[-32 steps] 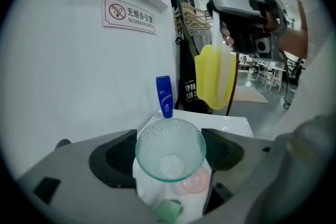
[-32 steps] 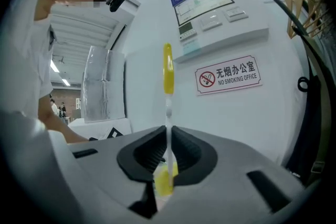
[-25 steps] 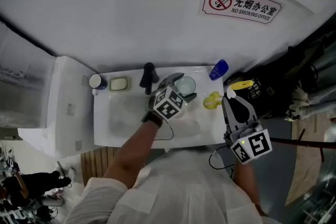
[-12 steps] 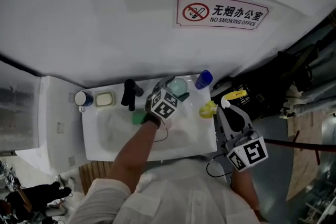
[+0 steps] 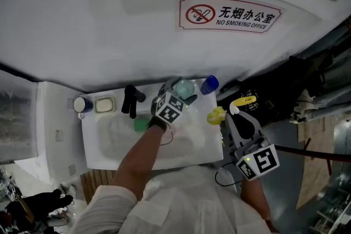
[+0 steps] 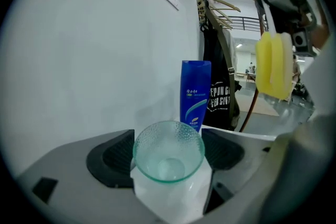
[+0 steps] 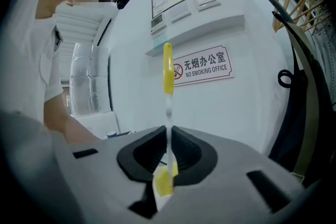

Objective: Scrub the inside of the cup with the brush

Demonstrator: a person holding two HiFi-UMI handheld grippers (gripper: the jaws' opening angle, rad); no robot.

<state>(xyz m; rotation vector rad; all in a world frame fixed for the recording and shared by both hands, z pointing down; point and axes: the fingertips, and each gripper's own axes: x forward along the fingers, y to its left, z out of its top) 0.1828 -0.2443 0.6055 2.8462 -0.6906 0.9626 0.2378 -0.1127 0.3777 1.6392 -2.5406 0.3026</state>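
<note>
A clear glass cup (image 5: 185, 87) with a dimpled rim is held over the back right of the sink, my left gripper (image 5: 176, 93) shut on it. In the left gripper view the cup (image 6: 168, 152) sits between the jaws, its mouth facing the camera and nothing inside. My right gripper (image 5: 236, 113) is shut on the brush, off the sink's right edge. Its yellow sponge head (image 5: 216, 115) points at the sink, apart from the cup. In the right gripper view the brush's clear handle (image 7: 167, 68) with a yellow end rises from the shut right gripper (image 7: 168, 152). The sponge head (image 6: 274, 64) shows at right.
A white sink (image 5: 109, 142) holds a green sponge (image 5: 141, 124). A black faucet (image 5: 130, 100), soap dish (image 5: 104, 104) and mug (image 5: 82, 104) line its back edge. A blue bottle (image 5: 209, 85) stands at the back right corner, close behind the cup. The wall carries a no-smoking sign (image 5: 229, 12).
My left gripper has carried the cup away from the faucet towards the blue bottle, uncovering the green sponge. The right gripper and brush have hardly moved. The head view has tilted up.
</note>
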